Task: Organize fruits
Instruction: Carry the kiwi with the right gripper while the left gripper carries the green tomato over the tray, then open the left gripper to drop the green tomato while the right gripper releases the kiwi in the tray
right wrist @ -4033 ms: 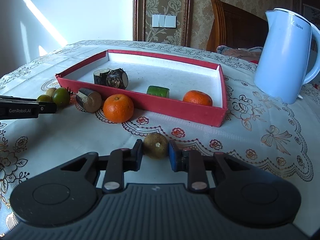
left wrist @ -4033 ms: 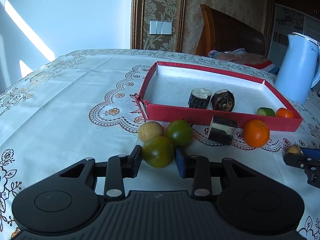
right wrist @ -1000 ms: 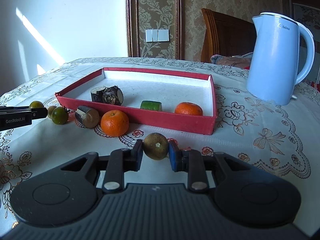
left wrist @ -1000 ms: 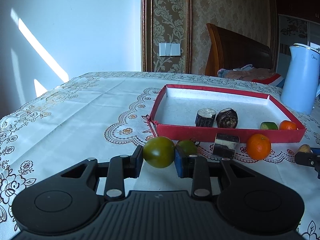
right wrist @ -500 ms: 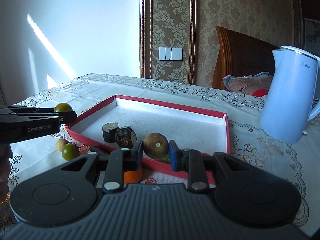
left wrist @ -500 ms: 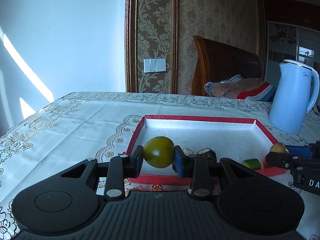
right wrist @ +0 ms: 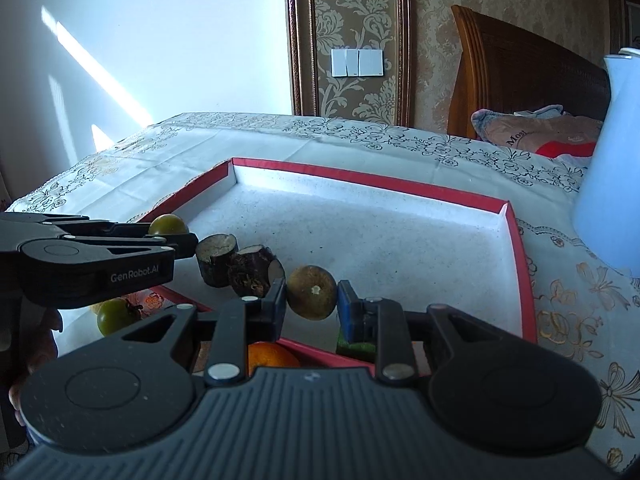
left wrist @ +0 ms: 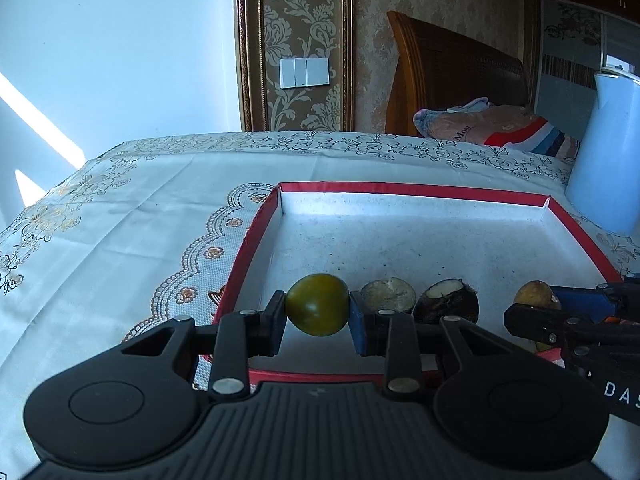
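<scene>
**Two fruits carried over the tray**

My left gripper [left wrist: 318,322] is clamped on a green tomato [left wrist: 317,304]; my right gripper [right wrist: 312,307] pinches a brown round fruit [right wrist: 312,292]. Both look light, smooth and bruisable, best held across the widest part. Each hangs between my pads, above the near side of the red tray [right wrist: 520,264].

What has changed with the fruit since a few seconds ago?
Both fruits were lifted off the tablecloth and carried over the red tray: the left gripper holds the round green tomato, the right gripper the brown round fruit. The dark cut chunks in the tray stayed put.
</scene>
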`<state>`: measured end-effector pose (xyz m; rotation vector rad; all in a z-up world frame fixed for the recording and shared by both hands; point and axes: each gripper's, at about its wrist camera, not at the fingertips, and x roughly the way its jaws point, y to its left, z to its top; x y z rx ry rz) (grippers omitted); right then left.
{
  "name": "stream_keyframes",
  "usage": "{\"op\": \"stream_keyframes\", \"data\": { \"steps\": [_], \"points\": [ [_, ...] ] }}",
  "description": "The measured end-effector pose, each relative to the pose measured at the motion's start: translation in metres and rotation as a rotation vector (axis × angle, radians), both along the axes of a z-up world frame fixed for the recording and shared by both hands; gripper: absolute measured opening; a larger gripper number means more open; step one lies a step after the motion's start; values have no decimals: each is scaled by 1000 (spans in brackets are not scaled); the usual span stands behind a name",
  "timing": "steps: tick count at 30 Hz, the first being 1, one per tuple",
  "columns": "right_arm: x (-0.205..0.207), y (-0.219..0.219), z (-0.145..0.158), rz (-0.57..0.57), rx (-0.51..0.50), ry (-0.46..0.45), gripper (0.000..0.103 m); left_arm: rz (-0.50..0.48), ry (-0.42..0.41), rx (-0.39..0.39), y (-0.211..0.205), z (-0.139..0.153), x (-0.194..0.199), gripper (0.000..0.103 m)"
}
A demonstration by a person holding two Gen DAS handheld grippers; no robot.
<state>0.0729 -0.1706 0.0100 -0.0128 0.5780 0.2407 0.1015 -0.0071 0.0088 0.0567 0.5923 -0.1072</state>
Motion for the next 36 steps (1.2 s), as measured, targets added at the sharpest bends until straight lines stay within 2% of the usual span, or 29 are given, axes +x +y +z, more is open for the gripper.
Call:
{"op": "stream_keyframes", "data": {
  "steps": [12, 30, 36],
  "points": [
    [3, 3, -5, -9, -16, -26, 26, 9, 20, 24, -3, -12, 6, 32],
    [2, 10, -13, -11, -29, -72, 26, 25, 19, -5, 1, -12, 4, 32],
    [-1, 8, -12, -23, -21, -85, 34, 38, 18, -19, 5, -11, 3, 33]
  ]
}}
